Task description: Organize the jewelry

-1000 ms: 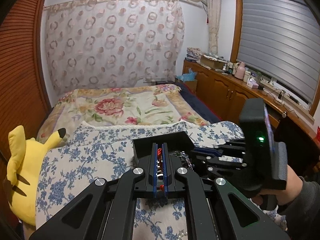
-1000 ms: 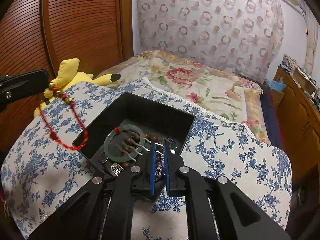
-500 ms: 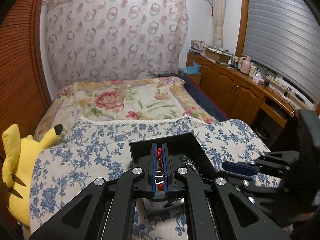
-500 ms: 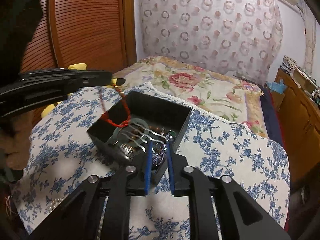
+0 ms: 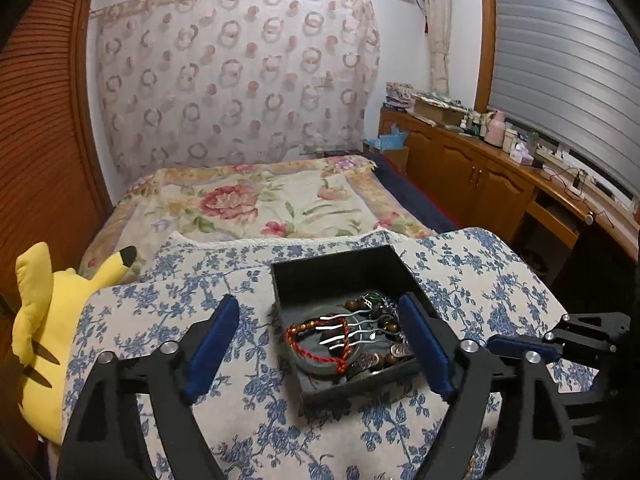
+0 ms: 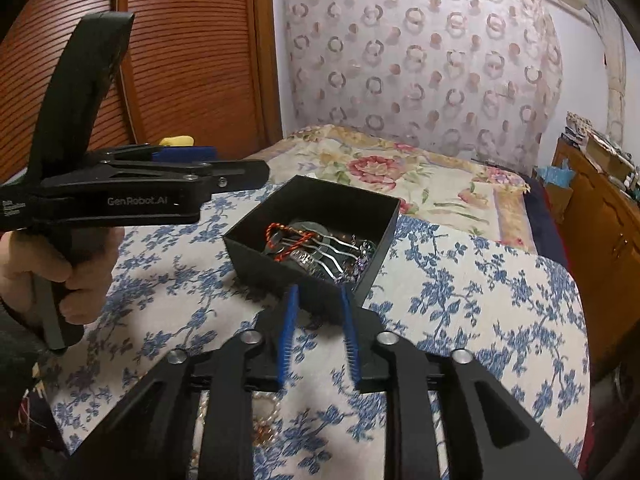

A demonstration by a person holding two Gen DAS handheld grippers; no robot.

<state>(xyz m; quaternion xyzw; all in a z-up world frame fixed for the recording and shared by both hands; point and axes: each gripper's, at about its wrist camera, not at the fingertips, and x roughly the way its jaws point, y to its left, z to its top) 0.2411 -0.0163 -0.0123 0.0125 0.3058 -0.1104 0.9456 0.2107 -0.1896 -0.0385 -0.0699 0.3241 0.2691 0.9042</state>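
Note:
A black open box (image 5: 340,268) (image 6: 304,200) stands on the blue-flowered cloth. It holds a red cord bracelet (image 5: 316,340) (image 6: 280,236), a pale green bangle (image 5: 320,364), wavy silver hairpins (image 5: 352,328) (image 6: 332,256) and brown beads. My left gripper (image 5: 320,340) is open wide and empty, hovering over the box; it also shows from the side in the right wrist view (image 6: 240,172). My right gripper (image 6: 318,328) is open and empty, just in front of the box's near corner, and shows at the right in the left wrist view (image 5: 520,350).
A yellow plush toy (image 5: 44,328) lies at the cloth's left edge. More jewelry, a pearl string (image 6: 264,412), lies on the cloth under my right gripper. A floral bed (image 5: 256,204) is behind; a wooden cabinet (image 5: 480,176) runs along the right.
My left gripper has opened and let the red cord bracelet drop into the box, then lifted back. My right gripper has opened wider and drawn back from the box.

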